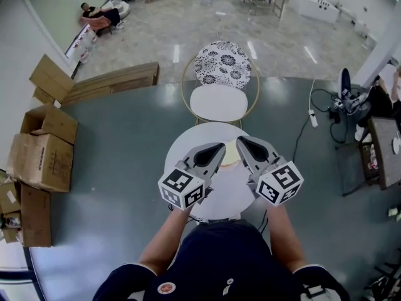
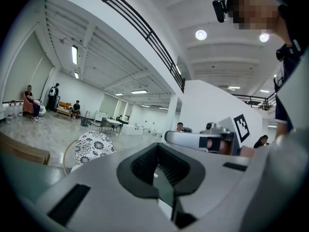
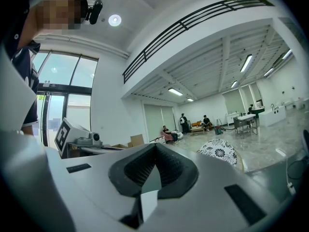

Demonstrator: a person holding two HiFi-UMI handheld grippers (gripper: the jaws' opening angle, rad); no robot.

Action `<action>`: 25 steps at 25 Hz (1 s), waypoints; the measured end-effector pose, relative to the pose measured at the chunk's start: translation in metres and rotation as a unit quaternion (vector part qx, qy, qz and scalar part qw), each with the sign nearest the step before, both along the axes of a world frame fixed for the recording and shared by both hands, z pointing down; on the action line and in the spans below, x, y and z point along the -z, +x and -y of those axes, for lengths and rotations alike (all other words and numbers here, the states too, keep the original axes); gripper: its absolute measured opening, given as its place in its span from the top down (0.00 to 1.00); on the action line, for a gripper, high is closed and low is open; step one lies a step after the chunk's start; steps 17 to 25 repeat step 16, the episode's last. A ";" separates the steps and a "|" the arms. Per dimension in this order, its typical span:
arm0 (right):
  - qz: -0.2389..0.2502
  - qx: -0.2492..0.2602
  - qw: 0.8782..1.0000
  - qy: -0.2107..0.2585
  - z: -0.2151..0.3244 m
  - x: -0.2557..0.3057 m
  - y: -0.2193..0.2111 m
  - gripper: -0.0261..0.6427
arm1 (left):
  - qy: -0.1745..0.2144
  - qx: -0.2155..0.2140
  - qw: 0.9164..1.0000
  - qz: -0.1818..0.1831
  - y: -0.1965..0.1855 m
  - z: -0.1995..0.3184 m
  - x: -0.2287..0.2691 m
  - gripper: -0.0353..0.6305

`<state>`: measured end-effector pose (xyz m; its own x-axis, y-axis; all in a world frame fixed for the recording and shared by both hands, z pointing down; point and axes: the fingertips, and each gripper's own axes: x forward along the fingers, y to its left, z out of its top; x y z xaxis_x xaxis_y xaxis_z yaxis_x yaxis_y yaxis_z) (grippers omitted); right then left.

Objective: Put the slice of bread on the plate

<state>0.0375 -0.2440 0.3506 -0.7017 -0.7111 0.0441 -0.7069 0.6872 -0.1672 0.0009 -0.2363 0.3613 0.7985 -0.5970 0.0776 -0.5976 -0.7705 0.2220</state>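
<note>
Clenching the left tool [image 1: 218, 148] fully, pressing its pads together on nothing. Clenching the right tool [image 1: 240, 142] the same way, shut tight and gripping nothing.

Holding both tools level above the round white counter [image 1: 188, 144], side by side and apart. Angling the two tips in toward each other over the counter's far half. Carrying the left marker cube [image 1: 183, 188] and the right marker cube [image 1: 279, 182] back toward the counter's near edge. Hovering clear of the counter with both tools, and touching neither tool against the other.

Showing, in the gap between the two tips, a pale yellowish rounded patch [image 1: 229, 157] lying on the counter near its far edge. Partly covering that patch from above with the tools. Being unable to tell whether it is the slice of bread, the plate, or one on the other, as too little of it is visible. Lying down on the counter in any case, not in either grip.

Catching the right tool's cube in the left gripper view, just right of the shut jaws, and the left tool's cube in the right gripper view, off to the left. Looking out past both sets of jaws at a chair with a flowered cushion [image 1: 223, 64], standing on the grey floor [image 1: 125, 168] just beyond the counter's far edge. Leaving cardboard boxes [image 1: 44, 144] on that floor, well off to the counter's left.
</note>
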 end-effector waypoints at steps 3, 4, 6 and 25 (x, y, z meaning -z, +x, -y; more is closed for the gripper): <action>0.001 -0.001 1.000 -0.001 -0.001 0.000 0.001 0.95 | 0.001 -0.001 1.000 0.000 0.001 -0.002 0.001 0.94; 0.001 -0.001 1.000 -0.001 -0.002 0.000 0.001 0.95 | 0.002 -0.001 1.000 0.000 0.001 -0.003 0.001 0.94; 0.001 -0.002 1.000 0.000 -0.002 0.000 0.001 0.95 | 0.003 -0.001 1.000 0.000 0.001 -0.003 0.002 0.94; 0.000 -0.001 1.000 0.005 -0.005 0.006 0.000 0.95 | 0.006 -0.002 1.000 -0.003 0.000 -0.006 0.008 0.94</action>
